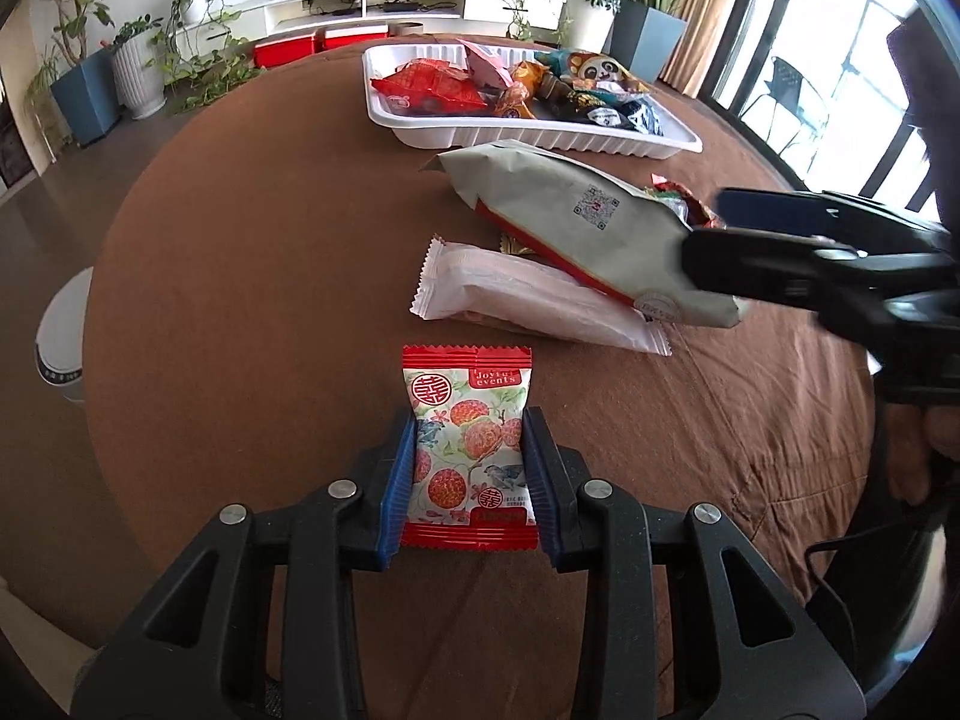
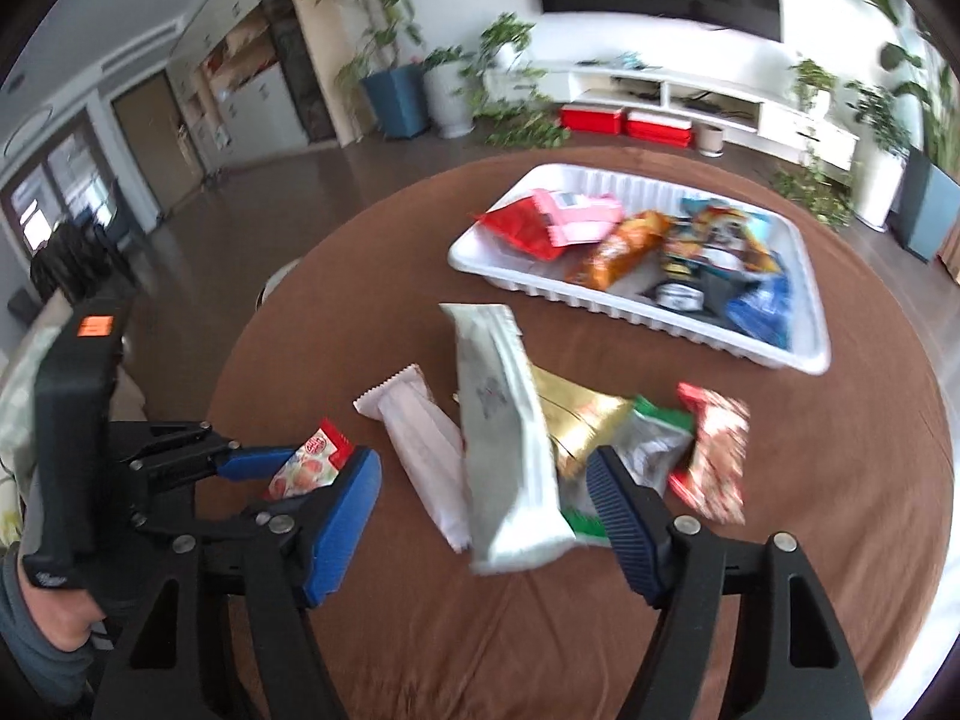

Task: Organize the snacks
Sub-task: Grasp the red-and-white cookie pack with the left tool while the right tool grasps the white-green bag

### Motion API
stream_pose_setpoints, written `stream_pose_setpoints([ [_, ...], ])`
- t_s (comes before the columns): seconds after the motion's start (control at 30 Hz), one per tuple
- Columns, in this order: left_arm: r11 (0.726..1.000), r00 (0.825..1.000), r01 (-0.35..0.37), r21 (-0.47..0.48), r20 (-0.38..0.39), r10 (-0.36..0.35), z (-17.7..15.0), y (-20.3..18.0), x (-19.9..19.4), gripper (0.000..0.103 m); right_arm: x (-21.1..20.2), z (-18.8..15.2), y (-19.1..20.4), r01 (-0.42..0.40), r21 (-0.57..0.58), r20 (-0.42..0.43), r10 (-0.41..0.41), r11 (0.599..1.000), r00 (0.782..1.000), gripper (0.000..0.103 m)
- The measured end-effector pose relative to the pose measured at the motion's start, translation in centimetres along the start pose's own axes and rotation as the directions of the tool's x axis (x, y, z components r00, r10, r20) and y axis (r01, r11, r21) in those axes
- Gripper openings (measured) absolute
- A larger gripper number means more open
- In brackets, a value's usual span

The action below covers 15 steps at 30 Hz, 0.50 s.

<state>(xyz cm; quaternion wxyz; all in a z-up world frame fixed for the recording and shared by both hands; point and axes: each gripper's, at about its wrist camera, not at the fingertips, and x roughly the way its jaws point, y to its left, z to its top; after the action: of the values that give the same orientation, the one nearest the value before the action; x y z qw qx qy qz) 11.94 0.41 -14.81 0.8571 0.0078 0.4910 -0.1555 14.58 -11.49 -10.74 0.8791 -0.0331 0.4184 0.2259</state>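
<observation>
White tray (image 1: 636,144) holds a mixed heap of wrapped snacks; more lie loose on the brown table (image 1: 270,240).

My left gripper (image 1: 471,462) is clamped on the red lychee packet (image 1: 468,450), low over the table's near edge. My right gripper (image 2: 480,516) stands wide apart around the near end of the grey bag (image 2: 504,450), not pinching it; beside that lie a pink bar (image 2: 420,444) and gold, green and red packets.
</observation>
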Motion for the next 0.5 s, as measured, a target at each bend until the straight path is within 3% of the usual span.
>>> stream_pose_setpoints([
  [0.2,0.999,1.0,0.024,-0.028,0.01,-0.024,-0.2,0.6,-0.1,0.032,4.0,1.3,0.2,0.042,-0.048,-0.112,-0.047,0.998,0.993,0.063],
  [0.3,0.999,0.999,0.032,-0.029,0.012,-0.031,-0.2,0.6,-0.1,0.032,4.7,1.5,0.9,0.061,-0.104,-0.126,-0.074,0.993,0.989,0.052],
  [0.37,0.999,0.999,0.036,-0.028,0.013,-0.036,-0.2,0.6,0.0,0.032,5.0,1.4,1.1,0.068,-0.128,-0.135,-0.086,0.989,0.987,0.037],
  [0.5,0.999,0.999,0.042,-0.029,0.015,-0.042,-0.3,0.6,-0.2,0.032,5.5,1.2,0.9,0.055,-0.123,-0.158,-0.074,0.991,0.985,0.026],
])
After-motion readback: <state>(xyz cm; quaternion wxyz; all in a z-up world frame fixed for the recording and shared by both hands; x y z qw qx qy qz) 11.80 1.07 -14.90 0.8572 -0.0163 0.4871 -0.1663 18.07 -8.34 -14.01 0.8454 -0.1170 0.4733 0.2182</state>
